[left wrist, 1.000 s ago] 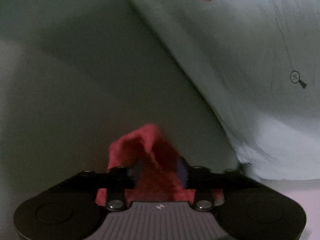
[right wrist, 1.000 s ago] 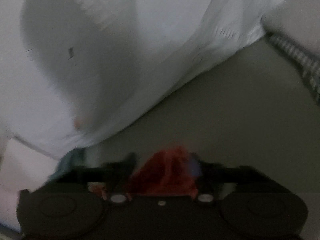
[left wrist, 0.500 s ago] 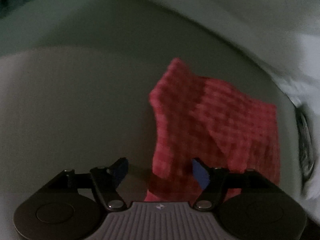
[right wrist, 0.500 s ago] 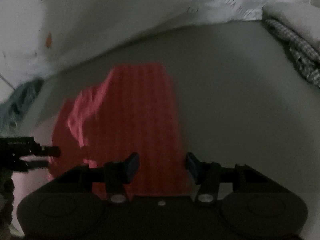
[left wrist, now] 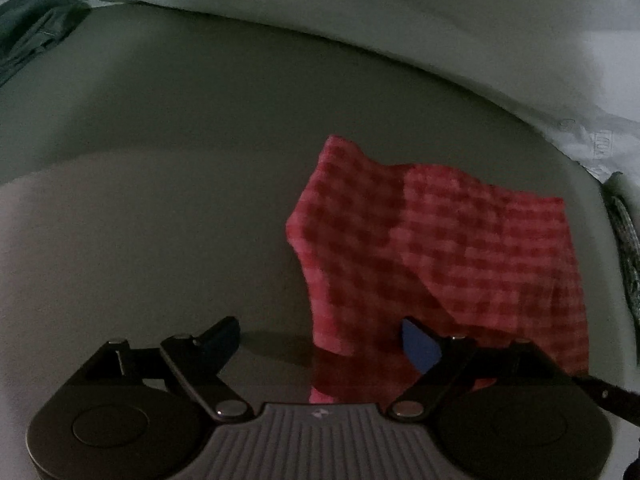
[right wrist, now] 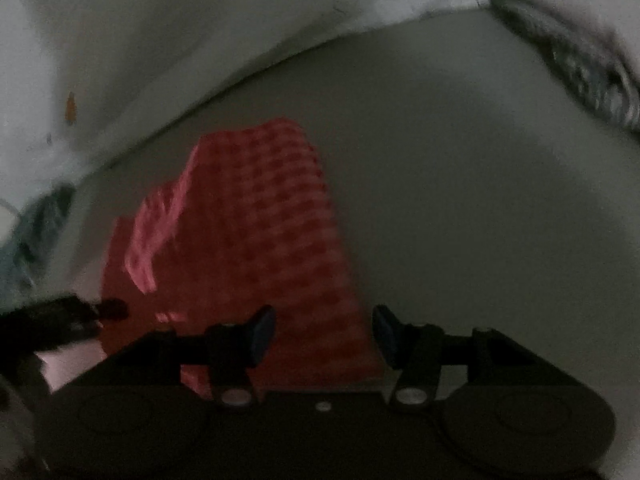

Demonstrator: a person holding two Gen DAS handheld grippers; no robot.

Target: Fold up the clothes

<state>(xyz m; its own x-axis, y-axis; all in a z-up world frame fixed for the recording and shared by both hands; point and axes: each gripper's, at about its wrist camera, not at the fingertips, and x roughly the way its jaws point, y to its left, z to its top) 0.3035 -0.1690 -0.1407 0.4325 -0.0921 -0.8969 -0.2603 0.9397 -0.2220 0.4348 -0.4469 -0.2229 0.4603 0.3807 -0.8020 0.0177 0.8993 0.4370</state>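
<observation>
A red checked cloth (left wrist: 432, 256) lies loosely folded on the grey surface (left wrist: 180, 168), with a raised fold on its left side. My left gripper (left wrist: 320, 338) is open and empty, just in front of the cloth's near edge. In the right wrist view the same cloth (right wrist: 256, 240) lies under and ahead of my right gripper (right wrist: 324, 330), which is open and empty above the cloth's near right part. The left gripper's tip (right wrist: 112, 308) shows at the left edge of the right wrist view.
A large white sheet with a carrot print (right wrist: 120, 40) is bunched along the back. A dark green garment (left wrist: 28, 36) lies at the far left. A checked grey garment (right wrist: 592, 76) lies at the far right.
Both grippers were shut on the red cloth a second ago. They have opened and let it go, and the cloth now lies on the surface.
</observation>
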